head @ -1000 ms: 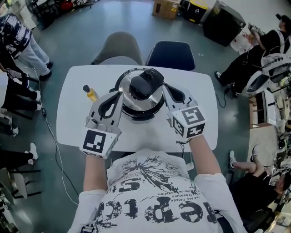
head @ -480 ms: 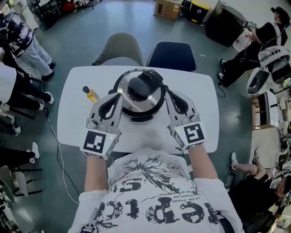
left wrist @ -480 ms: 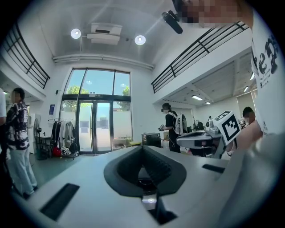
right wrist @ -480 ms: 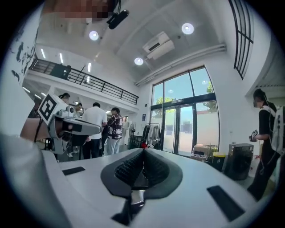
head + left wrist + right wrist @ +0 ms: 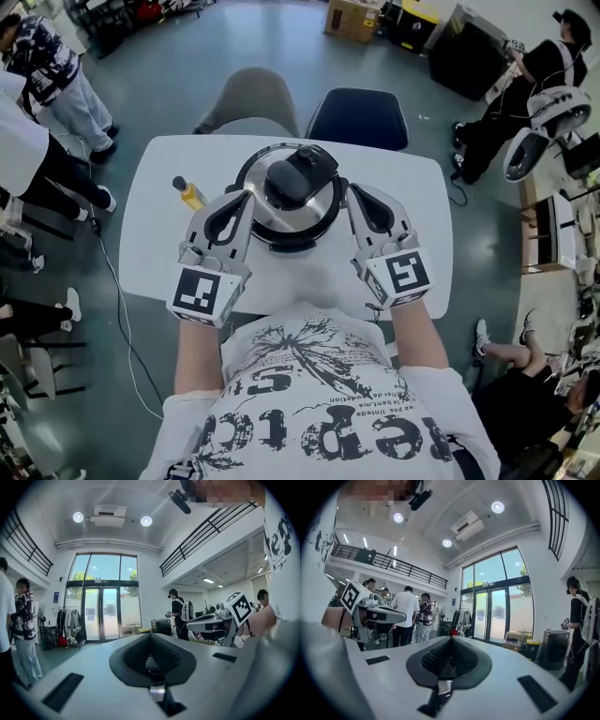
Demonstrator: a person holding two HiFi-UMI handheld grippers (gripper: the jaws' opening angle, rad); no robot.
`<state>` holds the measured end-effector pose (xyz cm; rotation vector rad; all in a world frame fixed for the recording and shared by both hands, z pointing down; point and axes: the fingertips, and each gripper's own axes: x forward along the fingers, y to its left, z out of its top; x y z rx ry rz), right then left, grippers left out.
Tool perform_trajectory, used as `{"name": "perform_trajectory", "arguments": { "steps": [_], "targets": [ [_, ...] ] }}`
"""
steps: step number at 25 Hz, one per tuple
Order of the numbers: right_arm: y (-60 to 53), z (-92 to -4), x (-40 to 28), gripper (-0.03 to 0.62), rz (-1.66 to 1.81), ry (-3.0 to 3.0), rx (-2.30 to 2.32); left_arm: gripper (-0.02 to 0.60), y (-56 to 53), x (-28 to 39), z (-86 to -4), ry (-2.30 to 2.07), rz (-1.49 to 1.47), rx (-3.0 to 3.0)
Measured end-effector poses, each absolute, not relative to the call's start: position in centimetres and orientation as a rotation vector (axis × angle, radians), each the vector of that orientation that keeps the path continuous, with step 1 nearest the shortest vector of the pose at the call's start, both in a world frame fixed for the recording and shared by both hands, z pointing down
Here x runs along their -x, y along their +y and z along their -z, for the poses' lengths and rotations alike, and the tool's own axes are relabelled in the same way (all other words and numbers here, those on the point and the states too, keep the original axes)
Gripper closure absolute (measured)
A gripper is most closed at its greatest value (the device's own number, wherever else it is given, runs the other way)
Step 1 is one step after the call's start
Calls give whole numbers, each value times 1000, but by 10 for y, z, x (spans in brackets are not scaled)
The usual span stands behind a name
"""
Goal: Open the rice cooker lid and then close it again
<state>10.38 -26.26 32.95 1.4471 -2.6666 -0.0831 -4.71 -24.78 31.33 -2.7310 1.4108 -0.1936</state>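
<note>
I see the round silver metal rice cooker [image 5: 314,202] with its black top knob, lid down, mid-way across the white table [image 5: 412,187]. My left gripper [image 5: 246,197] sits at its 8 o'clock and my right gripper [image 5: 351,192] at 4 o'clock. All 2 have their jaws pressed together, pinching nothing. A small yellow bottle [image 5: 188,193] stands at 9 o'clock.

The rice cooker lid [image 5: 314,211] is polished metal, glossy, and it reflects the light. Its handle [image 5: 298,173] on top is black plastic with a soft shine. The table [image 5: 155,248] has a white, smooth, matt top. The left gripper [image 5: 246,195] and the right gripper [image 5: 349,187] have shells of grey matt plastic, and their pads [image 5: 166,656] are dark, rubber-like and ribbed. The shirt [image 5: 309,394] is white cloth with dark print. The floor [image 5: 169,84] is smooth, with a weak sheen.
</note>
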Motion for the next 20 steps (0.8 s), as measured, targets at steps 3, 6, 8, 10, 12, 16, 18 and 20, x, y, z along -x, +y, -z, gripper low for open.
{"name": "perform_trajectory", "arguments": {
  "steps": [3, 6, 8, 10, 12, 16, 18, 20],
  "targets": [
    [-262, -331, -102, 582, 80, -2661, -1436, 568, -247, 47, -313, 1415, 195, 2729],
    [-261, -330, -103, 582, 96, -2659, -1441, 568, -245, 47, -311, 1420, 179, 2734],
    [-260, -329, -103, 582, 109, -2658, -1450, 568, -244, 48, -309, 1422, 167, 2739],
    [-259, -328, -104, 582, 118, -2652, -1454, 568, -243, 48, -310, 1421, 169, 2737],
    [-259, -330, -103, 582, 122, -2645, -1453, 568, -244, 48, -310, 1420, 175, 2733],
    [-260, -332, -98, 582, 120, -2644, -1450, 568, -245, 50, -311, 1413, 159, 2740],
    [-262, -334, -97, 582, 116, -2643, -1457, 568, -245, 52, -312, 1405, 146, 2751],
    [-265, -336, -95, 582, 97, -2645, -1469, 568, -246, 55, -314, 1401, 141, 2763]
  ]
}}
